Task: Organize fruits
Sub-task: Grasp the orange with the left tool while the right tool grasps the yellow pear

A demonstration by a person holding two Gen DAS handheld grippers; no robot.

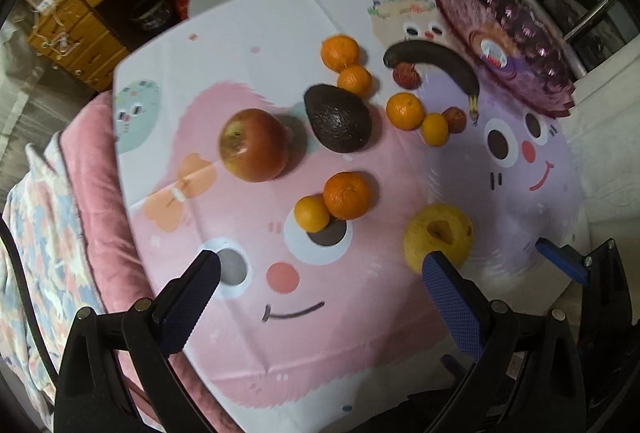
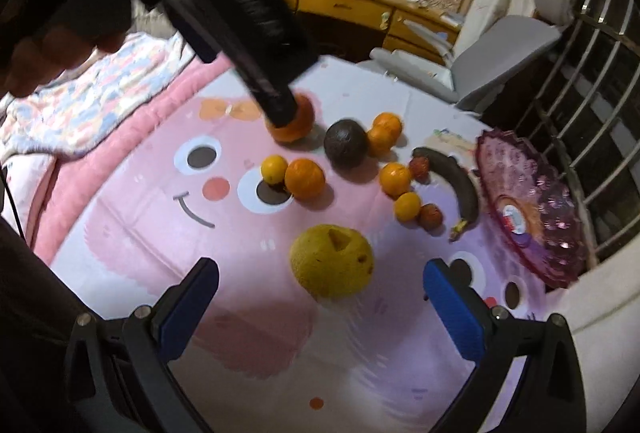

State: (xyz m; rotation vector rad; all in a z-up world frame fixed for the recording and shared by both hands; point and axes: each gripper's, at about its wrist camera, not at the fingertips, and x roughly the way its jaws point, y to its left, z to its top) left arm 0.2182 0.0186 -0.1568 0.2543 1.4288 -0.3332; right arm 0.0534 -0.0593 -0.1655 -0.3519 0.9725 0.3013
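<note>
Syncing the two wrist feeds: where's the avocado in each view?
Left wrist: avocado sits just above centre, right of the red apple.
Right wrist: avocado sits upper centre, left of a pair of oranges.
Shared landmark: the purple glass dish at the table's right edge, with the dark banana beside it.

A cartoon-print tablecloth (image 1: 248, 313) carries an apple (image 1: 254, 144), avocado (image 1: 338, 118), banana (image 1: 436, 63), mandarins (image 1: 347, 194), perhaps a pear (image 1: 438, 235), and, upper right, a purple glass dish (image 1: 532, 45).
</note>
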